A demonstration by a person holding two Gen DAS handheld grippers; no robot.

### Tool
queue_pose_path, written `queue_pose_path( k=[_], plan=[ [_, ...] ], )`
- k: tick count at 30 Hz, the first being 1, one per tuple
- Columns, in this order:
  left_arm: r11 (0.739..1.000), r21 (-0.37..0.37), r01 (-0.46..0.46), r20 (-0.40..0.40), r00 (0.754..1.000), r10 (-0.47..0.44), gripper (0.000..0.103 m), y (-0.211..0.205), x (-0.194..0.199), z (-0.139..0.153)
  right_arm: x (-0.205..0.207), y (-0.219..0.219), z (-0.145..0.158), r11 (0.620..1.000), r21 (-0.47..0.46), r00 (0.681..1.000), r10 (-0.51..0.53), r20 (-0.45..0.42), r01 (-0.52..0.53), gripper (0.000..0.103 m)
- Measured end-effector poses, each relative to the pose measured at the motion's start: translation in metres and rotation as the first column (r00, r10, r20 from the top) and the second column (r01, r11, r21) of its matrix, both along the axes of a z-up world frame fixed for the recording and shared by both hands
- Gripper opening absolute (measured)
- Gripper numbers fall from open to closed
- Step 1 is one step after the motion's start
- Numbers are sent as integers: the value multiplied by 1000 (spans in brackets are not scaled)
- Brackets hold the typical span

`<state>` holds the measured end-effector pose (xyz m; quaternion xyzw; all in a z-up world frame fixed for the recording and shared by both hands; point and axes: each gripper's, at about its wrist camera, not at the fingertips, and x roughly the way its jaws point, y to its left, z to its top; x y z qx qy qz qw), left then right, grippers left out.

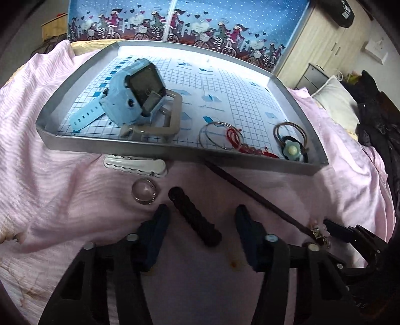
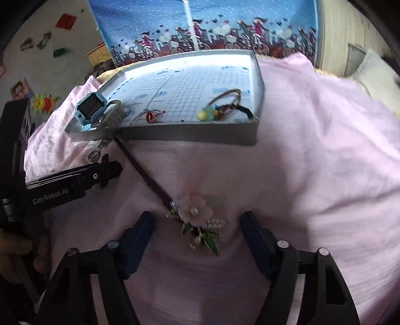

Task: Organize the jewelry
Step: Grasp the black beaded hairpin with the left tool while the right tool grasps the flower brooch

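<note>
A grey tray [image 1: 105,147] lined with gridded paper rests on the pink bedcover and holds a blue watch [image 1: 136,93], a beige buckle [image 1: 160,122], thin hoops with a red cord [image 1: 225,136] and a flower hair tie [image 1: 291,148]. On the cover lie a white hair clip [image 1: 136,166], a ring [image 1: 145,191], a dark braided band [image 1: 195,216] and a flower-headed hair stick [image 2: 195,212], its dark shaft [image 1: 252,193] running under the tray's edge. My left gripper [image 1: 202,213] is open around the braided band. My right gripper [image 2: 197,222] is open with the flower between its fingers.
The pink cover [image 2: 312,162] spreads wide to the right of the tray [image 2: 200,136]. A blue patterned curtain [image 1: 190,22] hangs behind. A pillow [image 1: 335,100] and dark clothes lie at the far right. The left gripper's body [image 2: 70,185] sits left of the hair stick.
</note>
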<state>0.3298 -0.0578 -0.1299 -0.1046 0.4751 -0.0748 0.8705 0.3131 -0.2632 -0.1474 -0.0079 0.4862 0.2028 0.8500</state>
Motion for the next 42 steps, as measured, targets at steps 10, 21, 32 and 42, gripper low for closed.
queue_pose_path(
  k=[10,21,32,42],
  plan=[
    [993,-120,2,-21,1000,-4,12,22,-6,-1,2,2,-1,1000,15,1000,9,-11,-9,65],
    [992,-95,78,14,997,-77,12,14,-27,4,1,1,3,998,60,1000,14,-24,-13,43],
    [992,-73,105,73,992,-100,12,10,-45,2,-5,13,2,997,10,997,73,-18,-73,48],
    [992,-76,103,87,992,-96,12,11,-46,0,-4,11,1,997,34,997,70,-16,-70,36]
  ],
)
